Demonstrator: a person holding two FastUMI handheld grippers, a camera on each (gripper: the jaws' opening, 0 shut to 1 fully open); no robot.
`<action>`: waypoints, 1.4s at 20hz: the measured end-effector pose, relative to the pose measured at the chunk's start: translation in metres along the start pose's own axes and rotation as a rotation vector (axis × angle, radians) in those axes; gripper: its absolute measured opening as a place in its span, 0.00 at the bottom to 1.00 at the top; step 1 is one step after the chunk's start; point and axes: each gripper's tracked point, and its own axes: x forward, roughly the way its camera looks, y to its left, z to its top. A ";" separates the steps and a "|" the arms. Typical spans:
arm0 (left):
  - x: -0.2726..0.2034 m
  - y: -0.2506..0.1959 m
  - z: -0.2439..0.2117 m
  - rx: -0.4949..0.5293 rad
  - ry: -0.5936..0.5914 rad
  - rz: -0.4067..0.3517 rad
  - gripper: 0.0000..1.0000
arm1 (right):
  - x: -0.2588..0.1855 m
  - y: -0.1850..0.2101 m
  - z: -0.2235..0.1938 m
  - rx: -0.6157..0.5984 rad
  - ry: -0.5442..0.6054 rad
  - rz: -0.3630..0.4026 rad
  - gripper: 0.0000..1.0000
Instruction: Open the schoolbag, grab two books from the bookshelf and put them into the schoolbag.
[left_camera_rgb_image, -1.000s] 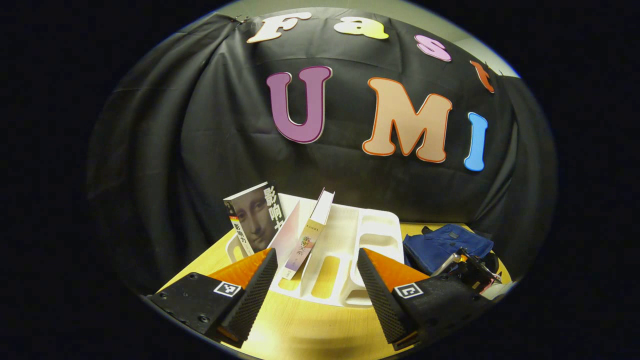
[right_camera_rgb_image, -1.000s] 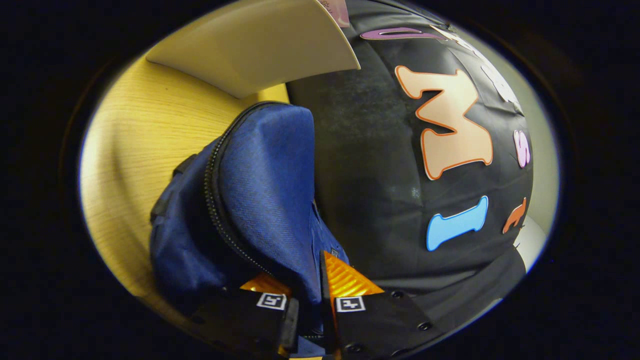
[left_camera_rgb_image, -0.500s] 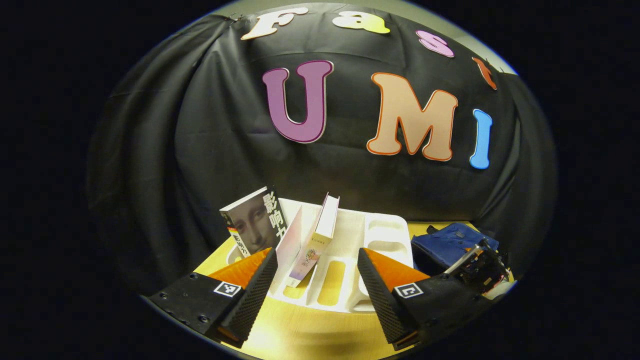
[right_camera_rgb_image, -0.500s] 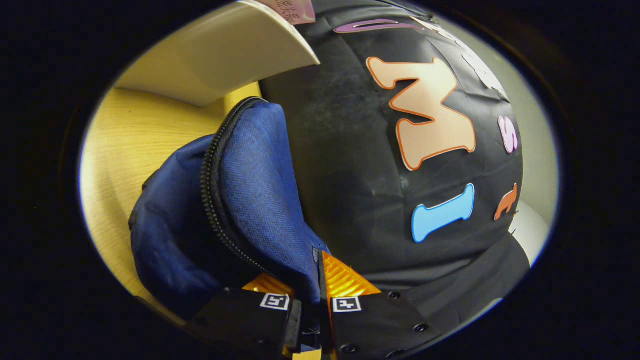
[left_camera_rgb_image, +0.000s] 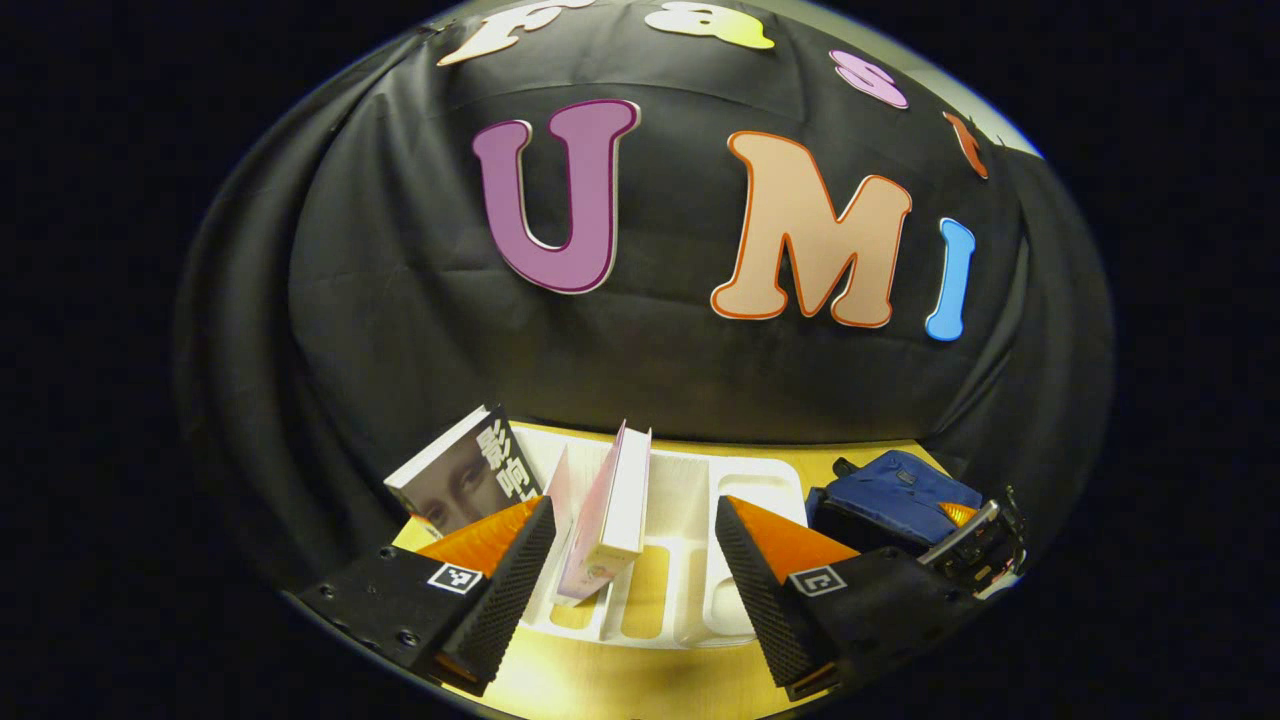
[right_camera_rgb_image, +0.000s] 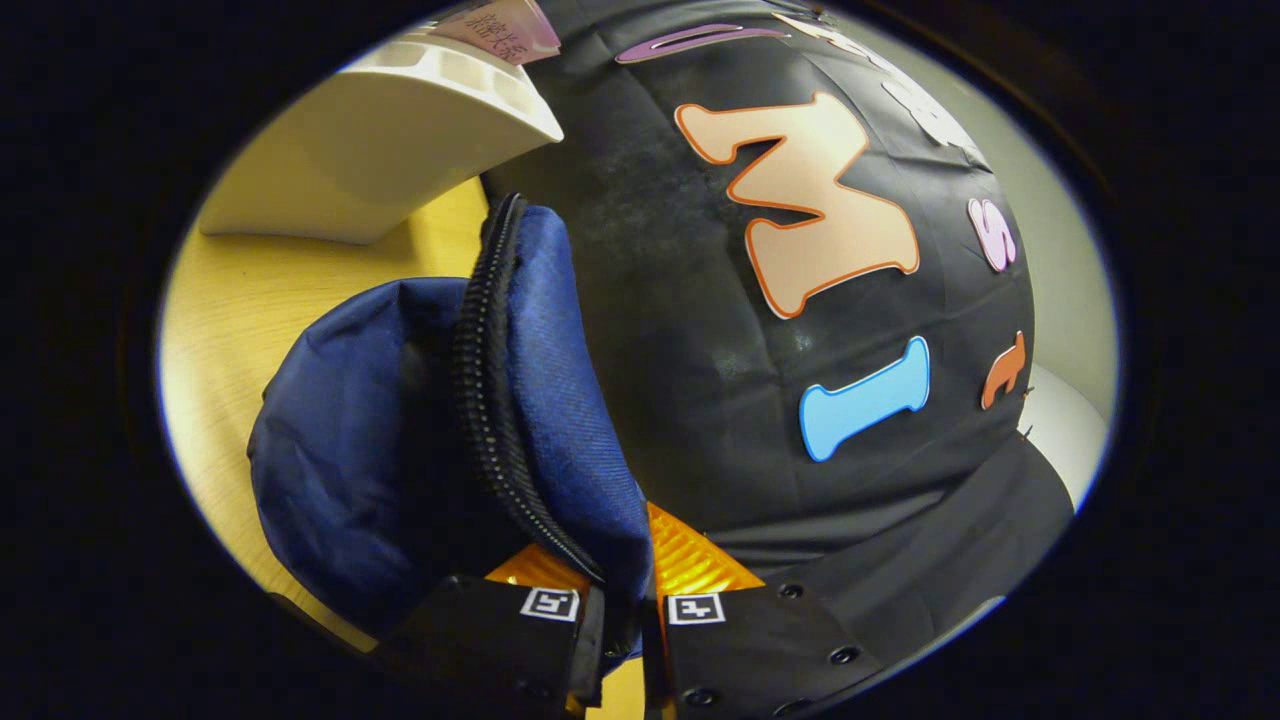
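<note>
1. The schoolbag (right_camera_rgb_image: 400, 440) lies on the table (right_camera_rgb_image: 260, 300) by the booth wall; its blue flap (right_camera_rgb_image: 560, 400), edged by a zipper (right_camera_rgb_image: 490, 400), stands up from the right gripper (right_camera_rgb_image: 622, 600), whose fingers pinch the flap's lower edge, nearly closed.
2. In the left gripper view the schoolbag (left_camera_rgb_image: 895, 495) sits at the table's far right, right gripper (left_camera_rgb_image: 975, 545) on its near side.
3. The bookshelf (left_camera_rgb_image: 700, 560), a white rack, stands left of the bag. A pink book (left_camera_rgb_image: 610, 510) leans in it, just ahead of the gap between the left gripper (left_camera_rgb_image: 635, 555) fingers, which are spread wide and hold nothing.
4. A portrait book (left_camera_rgb_image: 460, 480) leans at the rack's left end, beyond the left finger.
5. Bare table (left_camera_rgb_image: 620, 680) shows before the rack.
</note>
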 end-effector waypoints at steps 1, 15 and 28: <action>0.006 -0.001 0.000 0.015 0.022 -0.018 0.94 | -0.003 -0.002 0.000 0.010 0.003 0.002 0.18; 0.081 0.011 -0.058 0.035 0.572 -0.132 0.90 | -0.027 -0.014 -0.002 0.083 0.015 0.020 0.18; 0.107 0.041 -0.081 0.118 0.928 -0.068 0.64 | -0.045 -0.019 -0.001 0.088 0.017 0.023 0.18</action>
